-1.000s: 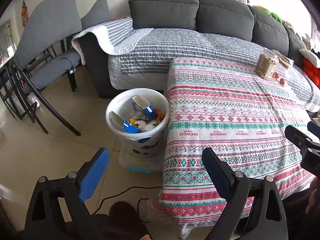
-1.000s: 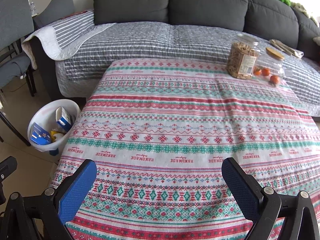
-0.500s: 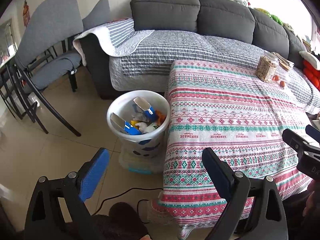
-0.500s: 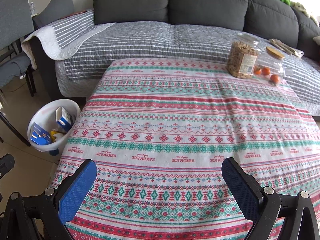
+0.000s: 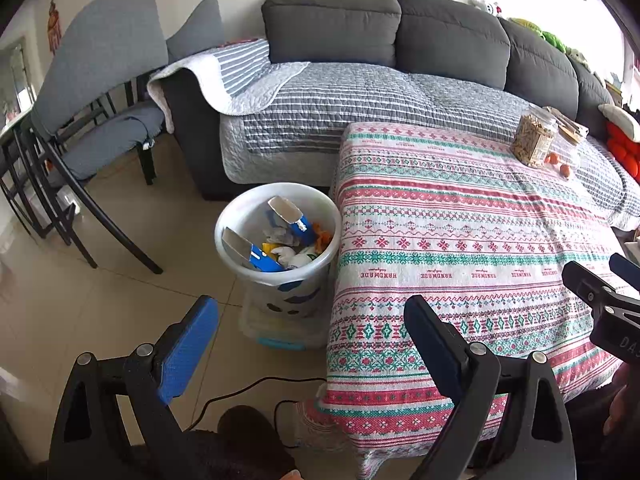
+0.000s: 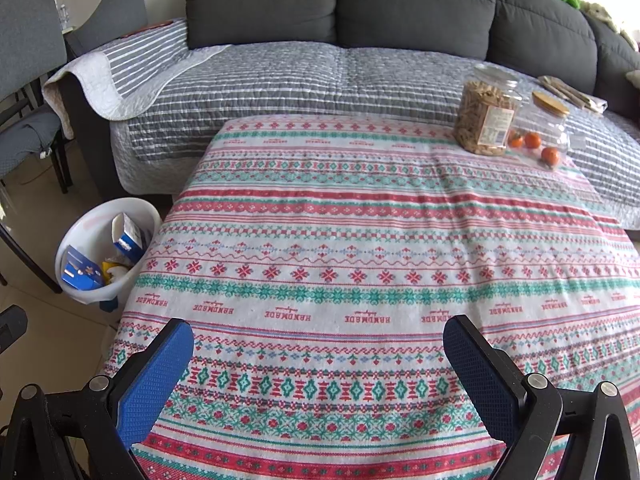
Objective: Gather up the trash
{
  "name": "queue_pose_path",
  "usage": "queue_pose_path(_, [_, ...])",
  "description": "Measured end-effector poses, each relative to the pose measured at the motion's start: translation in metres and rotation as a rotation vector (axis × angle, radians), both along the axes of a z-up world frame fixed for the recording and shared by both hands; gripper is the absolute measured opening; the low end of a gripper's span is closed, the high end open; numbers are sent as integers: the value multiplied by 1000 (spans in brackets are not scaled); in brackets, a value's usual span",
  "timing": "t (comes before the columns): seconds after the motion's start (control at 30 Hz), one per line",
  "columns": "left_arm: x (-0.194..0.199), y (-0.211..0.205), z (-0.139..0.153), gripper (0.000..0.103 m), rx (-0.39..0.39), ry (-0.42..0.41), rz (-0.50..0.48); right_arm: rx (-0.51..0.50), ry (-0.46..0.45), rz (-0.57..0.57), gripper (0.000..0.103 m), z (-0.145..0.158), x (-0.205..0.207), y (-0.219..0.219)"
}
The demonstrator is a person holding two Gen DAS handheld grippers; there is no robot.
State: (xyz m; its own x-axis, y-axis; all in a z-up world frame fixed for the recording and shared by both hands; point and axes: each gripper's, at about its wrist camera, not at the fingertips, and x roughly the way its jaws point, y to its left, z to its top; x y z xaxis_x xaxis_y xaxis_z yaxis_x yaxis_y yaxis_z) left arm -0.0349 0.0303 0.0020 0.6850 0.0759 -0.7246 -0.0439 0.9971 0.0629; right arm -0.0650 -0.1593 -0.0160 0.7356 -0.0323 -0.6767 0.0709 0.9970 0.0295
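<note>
From left wrist view: left gripper jaws spread wide, empty, above floor by surface edge. White bin on floor, touching cloth edge, holds blue cartons and crumpled trash.

From right wrist view: right gripper jaws wide apart, empty, over patterned surface. Bin at left on floor. Jar and oranges at far right corner.
</note>
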Motion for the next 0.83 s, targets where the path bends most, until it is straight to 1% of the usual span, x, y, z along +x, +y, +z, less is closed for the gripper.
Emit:
queue_pose_path(0.57, [2, 0, 3, 96, 7, -3, 5, 6, 2, -6, 102, -1, 0, 2])
queue_pose_path(0.83, [4, -5, -1, 96, 6, 6, -17, 11, 7, -15, 102, -2, 0, 4])
